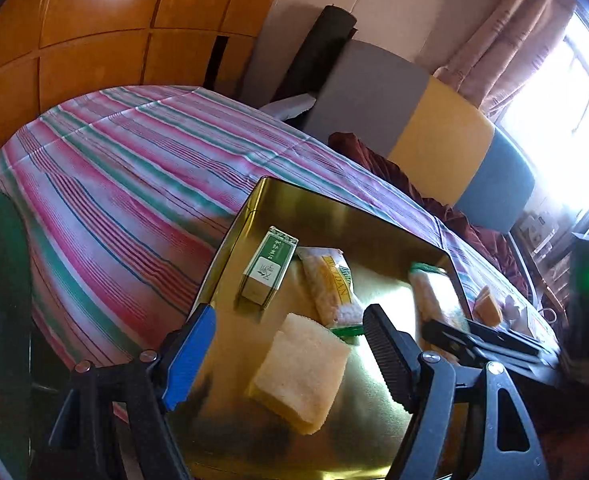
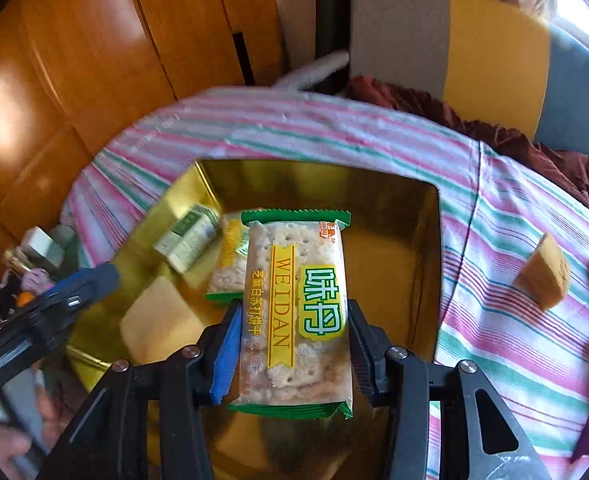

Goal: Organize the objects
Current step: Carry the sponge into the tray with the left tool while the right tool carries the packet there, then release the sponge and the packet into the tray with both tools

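A gold tray (image 1: pixel 374 224) lies on the striped cloth. In it are a green tea box (image 1: pixel 268 266), a cracker packet (image 1: pixel 330 284) and a pale yellow sponge (image 1: pixel 300 372). My left gripper (image 1: pixel 290 320) hangs open just above the sponge, its pads clear of it. My right gripper (image 2: pixel 294 312) is shut on a second cracker packet (image 2: pixel 294 304) marked WEIDAN, held over the middle of the gold tray (image 2: pixel 426 264). In the right wrist view the tea box (image 2: pixel 186 240), the first packet (image 2: pixel 228 264) and the sponge (image 2: pixel 160 316) lie to the left below it.
An orange-brown sponge piece (image 2: pixel 542 276) and small pale items lie on the striped cloth (image 2: pixel 514 344) right of the tray. Behind the table stand a grey, yellow and blue chair back (image 1: pixel 434 132), a dark red cloth and wooden cabinet doors (image 1: pixel 94 40).
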`<state>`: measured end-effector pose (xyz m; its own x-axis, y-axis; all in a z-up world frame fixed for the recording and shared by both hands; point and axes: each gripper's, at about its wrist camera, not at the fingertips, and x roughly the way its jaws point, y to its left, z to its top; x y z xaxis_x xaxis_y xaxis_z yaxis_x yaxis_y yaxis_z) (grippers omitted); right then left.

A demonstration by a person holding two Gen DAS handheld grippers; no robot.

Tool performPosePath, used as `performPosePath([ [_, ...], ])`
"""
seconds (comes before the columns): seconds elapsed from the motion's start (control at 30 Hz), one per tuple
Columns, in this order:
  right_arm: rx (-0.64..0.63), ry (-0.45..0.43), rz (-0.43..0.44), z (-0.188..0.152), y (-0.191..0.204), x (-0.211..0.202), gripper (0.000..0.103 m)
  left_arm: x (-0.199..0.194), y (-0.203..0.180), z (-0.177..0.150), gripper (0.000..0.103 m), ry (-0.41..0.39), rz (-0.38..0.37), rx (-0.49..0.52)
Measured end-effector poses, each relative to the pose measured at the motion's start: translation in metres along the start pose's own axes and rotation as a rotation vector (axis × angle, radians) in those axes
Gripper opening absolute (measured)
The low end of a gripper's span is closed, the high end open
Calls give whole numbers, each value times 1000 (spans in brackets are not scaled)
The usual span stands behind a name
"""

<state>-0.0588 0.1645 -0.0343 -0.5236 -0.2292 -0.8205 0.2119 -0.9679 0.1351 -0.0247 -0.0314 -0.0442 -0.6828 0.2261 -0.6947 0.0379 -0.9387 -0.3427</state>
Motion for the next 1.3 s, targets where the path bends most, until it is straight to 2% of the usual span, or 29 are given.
performPosePath([
  [0.13,59,62,-29,16,-5,26,49,0,-2,-2,77,7,-16,0],
  [0.53,98,109,-108,45,-7,75,50,-1,5,0,77,12,-12,-39],
  [0.63,121,101,-78,48,-7,82,50,-1,5,0,77,13,-12,-39],
  [0.7,141,77,-54,50,-6,82,57,-1,5,0,77,13,-12,-34],
  [0.73,151,64,-42,50,-6,79,62,-2,5,0,77,10,-13,-33],
  [0.97,161,-18,16,45,-12,37,63,-1,1,-3,77,12,-17,-26],
  [1.17,133,-47,17,30,-15,6,63,-1,-6,-9,77,19,-76,-8],
  [1.3,117,-96,14,14,-21,-18,70,-1,-14,-13,77,31,-107,13],
])
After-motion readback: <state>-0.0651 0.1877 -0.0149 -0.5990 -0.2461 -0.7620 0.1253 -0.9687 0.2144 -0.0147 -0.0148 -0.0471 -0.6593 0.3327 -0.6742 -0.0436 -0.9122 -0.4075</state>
